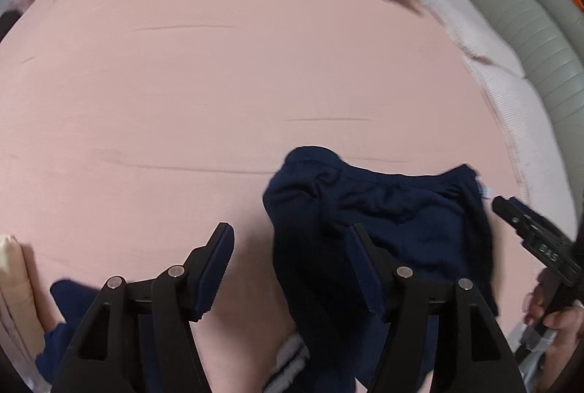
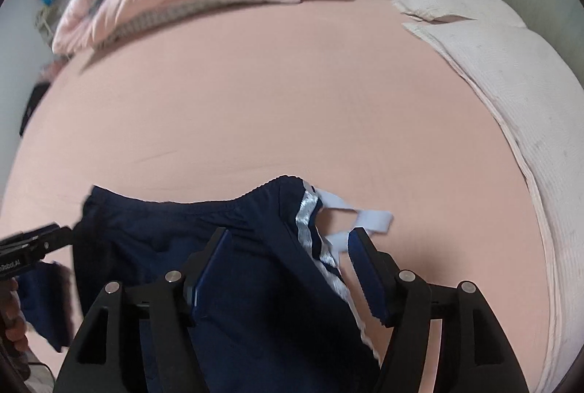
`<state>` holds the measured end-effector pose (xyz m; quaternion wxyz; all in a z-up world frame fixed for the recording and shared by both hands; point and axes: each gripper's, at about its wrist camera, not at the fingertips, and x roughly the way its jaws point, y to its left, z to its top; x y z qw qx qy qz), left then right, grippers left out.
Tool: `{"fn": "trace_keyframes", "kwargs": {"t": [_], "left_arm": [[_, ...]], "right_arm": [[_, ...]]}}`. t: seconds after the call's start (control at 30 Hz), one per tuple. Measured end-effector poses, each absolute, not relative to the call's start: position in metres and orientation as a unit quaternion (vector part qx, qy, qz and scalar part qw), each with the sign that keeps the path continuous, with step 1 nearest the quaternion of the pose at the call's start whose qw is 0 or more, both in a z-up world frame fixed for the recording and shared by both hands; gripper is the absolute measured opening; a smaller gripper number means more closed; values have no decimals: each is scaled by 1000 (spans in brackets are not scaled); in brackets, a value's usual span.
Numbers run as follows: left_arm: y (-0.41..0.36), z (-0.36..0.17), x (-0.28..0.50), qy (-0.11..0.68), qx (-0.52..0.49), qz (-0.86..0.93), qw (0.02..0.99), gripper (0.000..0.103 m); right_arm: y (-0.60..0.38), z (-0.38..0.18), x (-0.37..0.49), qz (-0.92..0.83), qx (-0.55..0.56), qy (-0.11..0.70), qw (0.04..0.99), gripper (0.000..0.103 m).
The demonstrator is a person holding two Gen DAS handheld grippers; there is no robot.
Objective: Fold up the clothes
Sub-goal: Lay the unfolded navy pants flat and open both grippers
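Stripe [image 2: 310, 232] on navy shorts [image 2: 219, 247] shows only from right wrist.

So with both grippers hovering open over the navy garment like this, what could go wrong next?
1. The navy garment lies bunched, so the open right gripper may pinch several layers rather than one edge.
2. The white drawstring trails loose by the right gripper's finger and could snag or get folded in crooked.
3. The open left gripper straddles the garment's edge and bare pink sheet; closing there may catch the sheet.
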<state>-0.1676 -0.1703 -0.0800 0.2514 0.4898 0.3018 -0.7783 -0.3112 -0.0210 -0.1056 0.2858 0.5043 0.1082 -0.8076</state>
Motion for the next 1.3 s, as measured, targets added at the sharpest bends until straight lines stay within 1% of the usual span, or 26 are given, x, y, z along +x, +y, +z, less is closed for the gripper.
{"fn": "trace_keyframes", "kwargs": {"t": [0.13,0.23,0.37,0.6,0.7,0.77,0.9,1.03,1.13,1.2,1.3], "left_arm": [[-138,-51,-148,266,458,-814,241,62],[-119,-34,-138,232,419,-840,255,62],[-102,-30,-115,244,385,-853,256,62],[-76,-38,-102,251,355,-864,254,63],[-65,-41,-105,253,342,-869,252,63],[-58,-45,-109,253,338,-871,250,63],[-38,-56,-121,228,342,-874,257,63],[-28,-67,-124,212,354,-871,266,63],[-27,-77,-122,216,361,-866,270,63],[-26,-84,-119,221,367,-863,270,63],[-26,-94,-115,243,379,-853,264,63]], "right_arm": [[-9,-87,-297,-813,492,96,296,66],[1,-69,-276,-826,465,96,303,66],[13,-50,-244,-842,429,102,311,66],[36,-40,-203,-855,406,52,318,66],[39,-40,-188,-860,400,51,313,67],[39,-40,-179,-863,393,66,312,67],[40,-44,-161,-870,376,99,302,67],[45,-58,-153,-863,391,105,303,67],[48,-73,-150,-860,402,109,296,67],[48,-83,-147,-858,402,127,293,67],[47,-98,-145,-848,421,139,292,67]]}}
